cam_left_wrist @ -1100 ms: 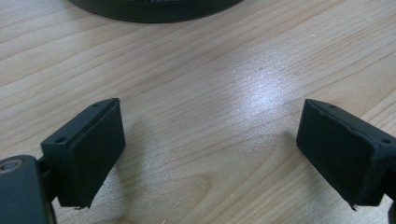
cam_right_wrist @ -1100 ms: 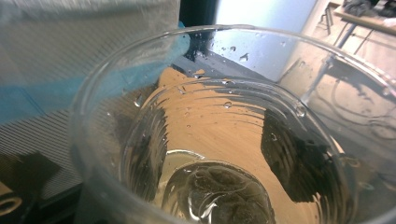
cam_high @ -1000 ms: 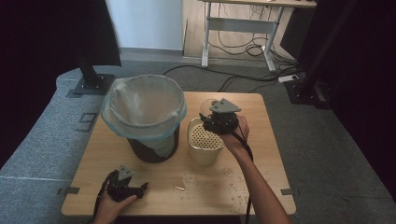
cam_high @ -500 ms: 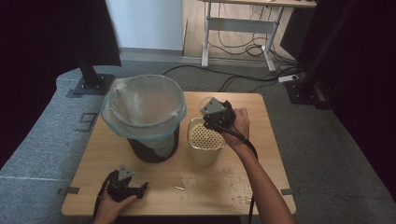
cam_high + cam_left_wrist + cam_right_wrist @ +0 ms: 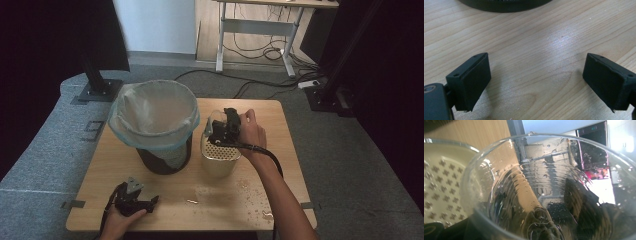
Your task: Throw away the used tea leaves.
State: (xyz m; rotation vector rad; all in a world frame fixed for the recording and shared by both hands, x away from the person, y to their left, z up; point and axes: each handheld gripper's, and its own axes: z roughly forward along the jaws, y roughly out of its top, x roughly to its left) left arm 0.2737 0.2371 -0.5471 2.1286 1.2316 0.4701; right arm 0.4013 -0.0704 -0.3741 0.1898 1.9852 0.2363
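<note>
R gripper (image 5: 226, 129) swung left, tipping clear cup (image 5: 544, 190) it clamps over perforated container (image 5: 220, 156) | L gripper (image 5: 134, 201) jaws wide, empty | we'd pour slow, keep rim centred.

This looks like a lab or studio set up for recording, not a home. A small pale wooden worktop (image 5: 280, 150) stands alone on grey carpet floor (image 5: 360, 165). Black curtains (image 5: 395, 75) hang at 3 o'clock and 9 o'clock, closing the space in. A black stand with a flat metal foot plate (image 5: 99, 91) sits at 10 o'clock. At 12 o'clock stands a grey metal-framed desk (image 5: 260, 35), with loose black cables (image 5: 260, 52) trailing across the floor beneath it toward a white power strip (image 5: 311, 83) at 2 o'clock.
</note>
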